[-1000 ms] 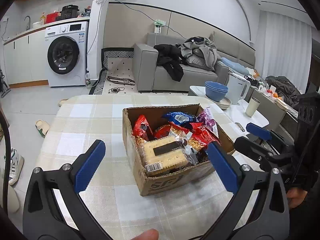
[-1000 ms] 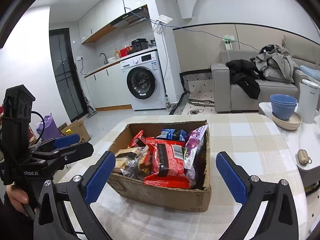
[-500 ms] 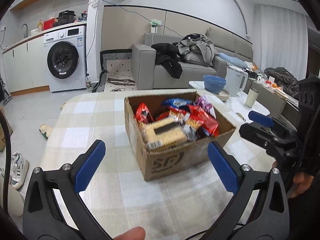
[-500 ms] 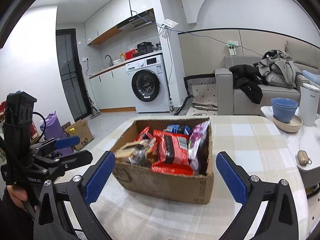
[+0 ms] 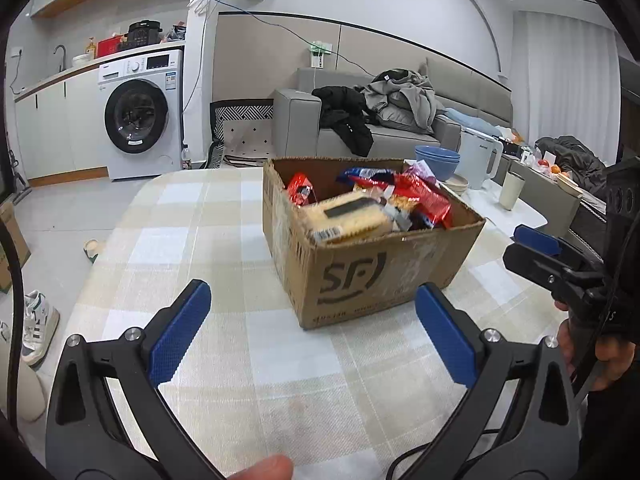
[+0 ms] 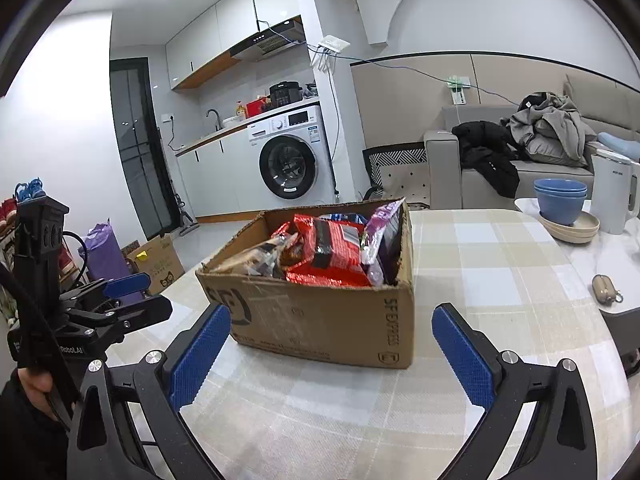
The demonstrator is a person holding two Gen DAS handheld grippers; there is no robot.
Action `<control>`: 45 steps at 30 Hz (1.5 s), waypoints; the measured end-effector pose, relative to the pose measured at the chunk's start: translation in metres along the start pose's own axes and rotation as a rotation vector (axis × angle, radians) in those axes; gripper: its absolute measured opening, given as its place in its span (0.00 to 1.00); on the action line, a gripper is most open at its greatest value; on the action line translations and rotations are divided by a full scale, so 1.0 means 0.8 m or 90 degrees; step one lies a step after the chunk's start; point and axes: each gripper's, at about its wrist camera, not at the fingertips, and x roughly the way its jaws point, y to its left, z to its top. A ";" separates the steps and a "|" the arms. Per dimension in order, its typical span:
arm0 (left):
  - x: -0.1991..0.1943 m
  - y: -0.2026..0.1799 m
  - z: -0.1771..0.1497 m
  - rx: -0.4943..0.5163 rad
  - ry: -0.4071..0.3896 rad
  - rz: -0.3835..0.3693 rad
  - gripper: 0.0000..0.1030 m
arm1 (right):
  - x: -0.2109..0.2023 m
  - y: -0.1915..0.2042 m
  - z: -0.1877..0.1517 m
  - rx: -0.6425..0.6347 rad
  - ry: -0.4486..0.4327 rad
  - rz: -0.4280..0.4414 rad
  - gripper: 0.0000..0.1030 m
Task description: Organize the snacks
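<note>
Having dropped lower since a second ago, both views now looking at the side walls of the cardboard box [image 5: 372, 276] rather than down into it. Sitting on the worktop [image 5: 192, 240] under a checked cloth, open at the top, with a printed logo on the wall facing the left camera. Holding many snacks piled up to the rim: a pale biscuit pack [image 5: 346, 216] lying at the near corner in the left view, a red packet [image 6: 334, 252] lying on top in the right view, a purple packet [image 6: 386, 220] leaning against the right wall, and a blue packet [image 5: 362, 172] showing toward the back. Left tongs [image 5: 312, 334] hovering just before the box, spread wide and gripping nothing, with blue pads [image 5: 180, 334] apart on both sides of the box corner. Right tongs [image 6: 334, 354] also spread wide and empty, hanging close before the other box wall, not touching it. Each tool showing at the edge of the other's view, held by a hand [image 5: 596, 356]. Standing on a separate white table [image 6: 616, 248] at the right: stacked blue bowls [image 6: 560, 200] and a white kettle [image 6: 614, 192]. Visible behind: a washing machine [image 6: 292, 160] and a sofa [image 5: 384, 136] with clothes.
</note>
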 end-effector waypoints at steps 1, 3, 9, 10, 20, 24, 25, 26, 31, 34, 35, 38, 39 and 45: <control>-0.001 0.001 -0.003 0.000 -0.002 0.000 0.99 | 0.000 0.000 -0.002 -0.001 0.000 0.000 1.00; -0.002 0.002 -0.009 0.002 -0.009 0.001 0.99 | -0.001 0.000 -0.009 -0.004 0.001 -0.002 1.00; -0.003 0.011 -0.017 -0.015 -0.039 0.008 0.99 | -0.003 -0.004 -0.018 -0.006 -0.001 -0.008 1.00; -0.003 0.013 -0.019 -0.019 -0.042 0.009 0.99 | -0.003 -0.004 -0.019 -0.008 -0.003 -0.010 1.00; 0.005 0.003 -0.029 0.011 -0.061 0.025 0.99 | -0.013 -0.010 -0.020 0.004 -0.028 -0.008 1.00; 0.004 -0.004 -0.035 0.028 -0.065 0.026 0.99 | -0.016 -0.011 -0.021 0.004 -0.031 -0.013 1.00; 0.006 -0.005 -0.036 0.032 -0.065 0.027 0.99 | -0.017 -0.011 -0.020 0.002 -0.029 -0.014 1.00; 0.006 -0.006 -0.036 0.034 -0.064 0.028 0.99 | -0.018 -0.011 -0.021 0.001 -0.029 -0.015 1.00; 0.006 -0.005 -0.038 0.030 -0.067 0.025 0.99 | -0.025 -0.014 -0.022 0.002 -0.035 -0.020 1.00; 0.005 -0.002 -0.040 0.023 -0.068 0.024 0.99 | -0.030 -0.017 -0.025 0.005 -0.040 -0.026 1.00; 0.005 -0.002 -0.040 0.022 -0.069 0.024 0.99 | -0.032 -0.017 -0.025 0.005 -0.042 -0.026 1.00; 0.005 -0.001 -0.040 0.023 -0.068 0.025 0.99 | -0.035 -0.017 -0.026 0.003 -0.047 -0.029 1.00; 0.005 -0.001 -0.040 0.023 -0.068 0.025 0.99 | -0.035 -0.017 -0.026 0.002 -0.048 -0.029 1.00; 0.005 -0.001 -0.040 0.023 -0.069 0.024 0.99 | -0.036 -0.015 -0.026 -0.003 -0.045 -0.031 1.00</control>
